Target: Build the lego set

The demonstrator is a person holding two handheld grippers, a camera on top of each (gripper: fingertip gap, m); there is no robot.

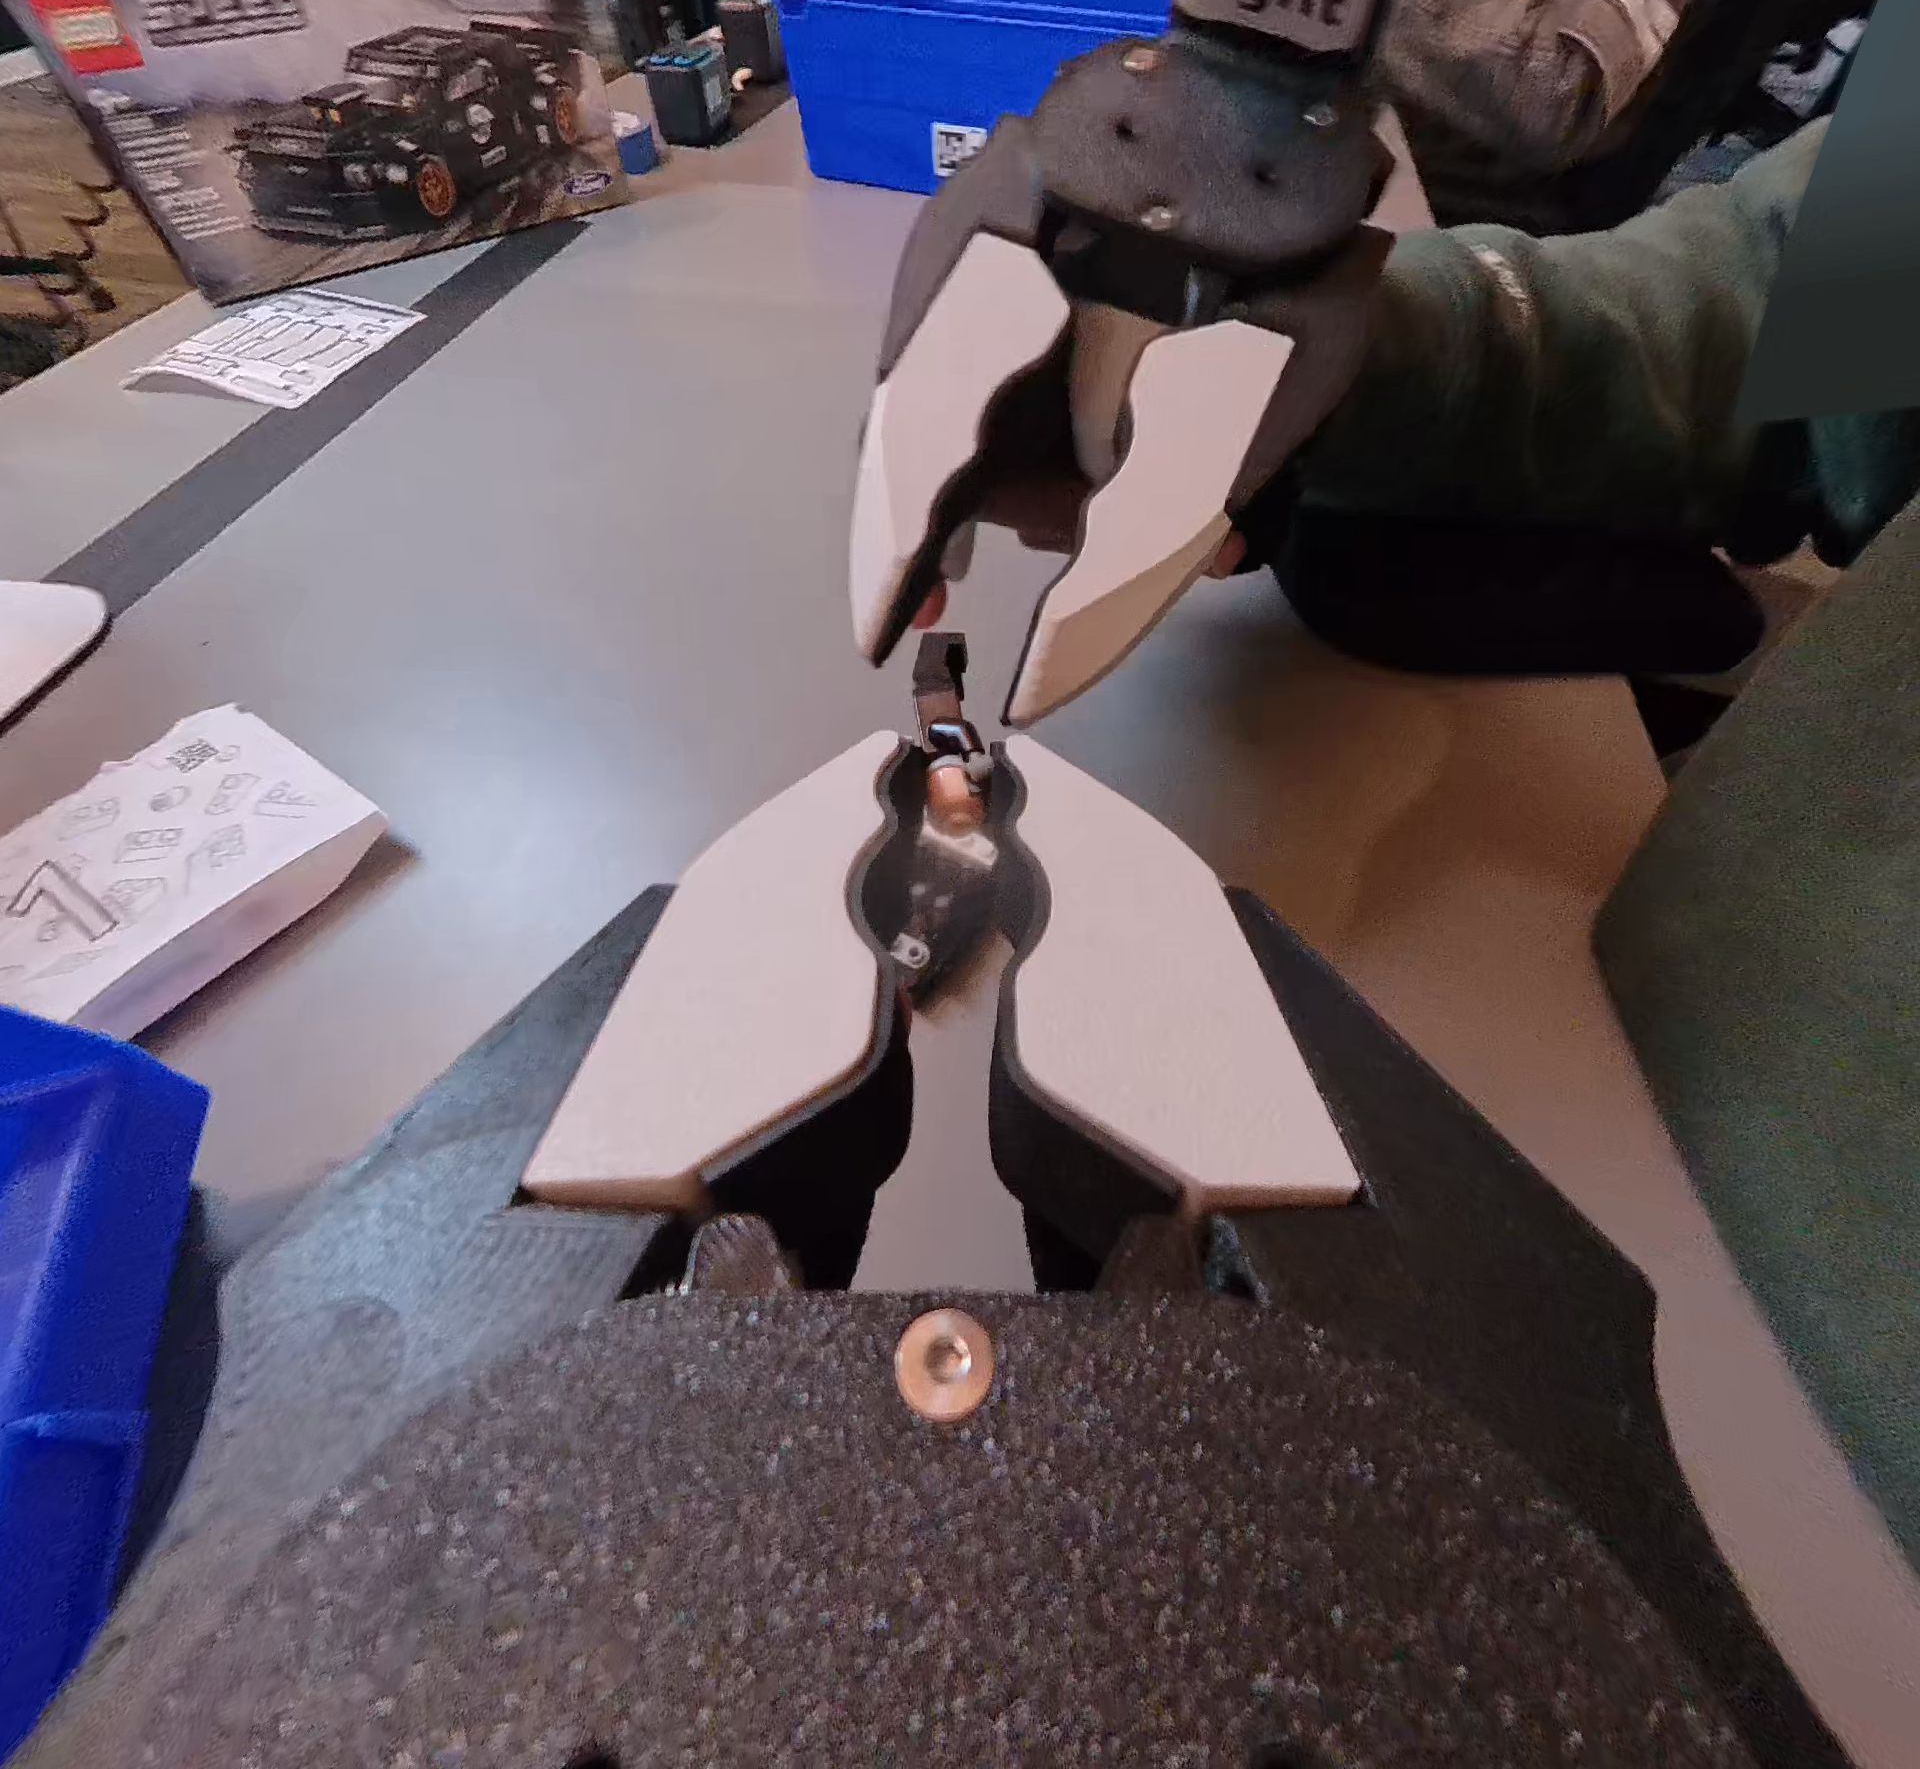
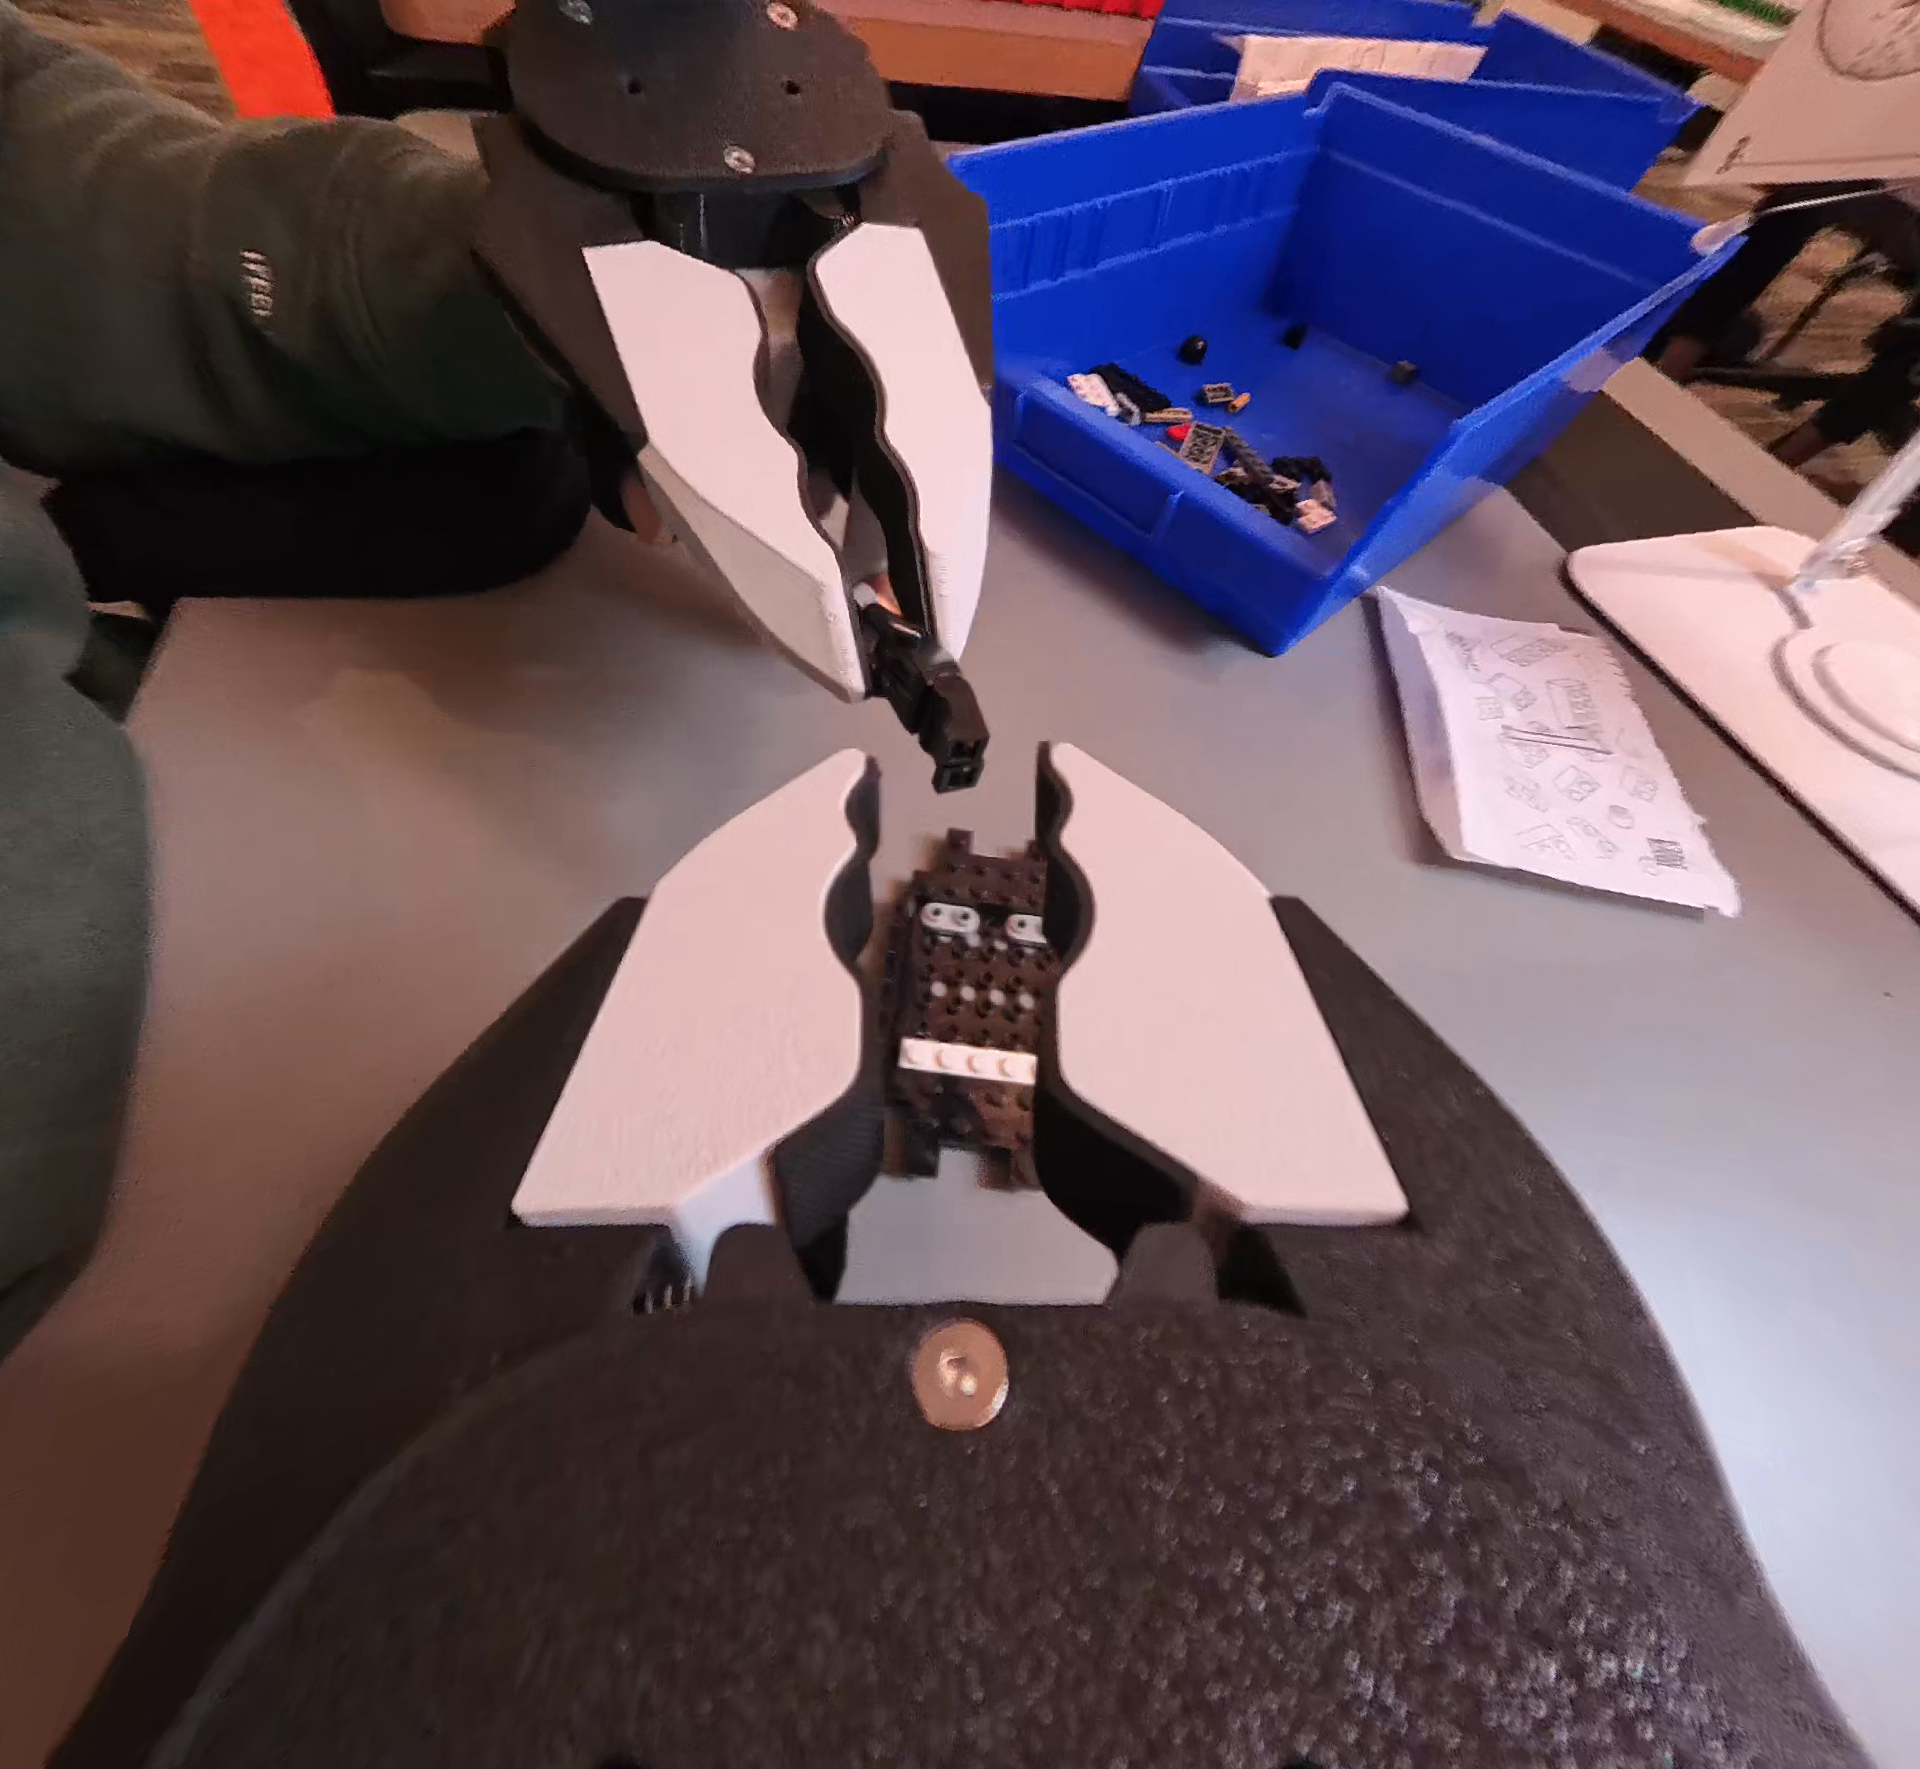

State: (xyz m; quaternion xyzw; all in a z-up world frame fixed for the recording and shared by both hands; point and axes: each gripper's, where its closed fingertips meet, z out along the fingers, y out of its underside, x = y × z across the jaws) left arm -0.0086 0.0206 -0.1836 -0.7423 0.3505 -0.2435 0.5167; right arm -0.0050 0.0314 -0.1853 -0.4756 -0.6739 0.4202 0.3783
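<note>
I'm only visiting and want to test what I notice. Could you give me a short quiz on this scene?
1. True or false: the blue bin beside the booklet is empty.
2. What does the left hand-held gripper grip? A) a red wheel B) a small black piece C) a pencil
3. What sits between the fingers of the right hand-held gripper?

Key:
1. False; loose bricks lie in it.
2. B.
3. A black brick assembly with a white strip across it.
</note>
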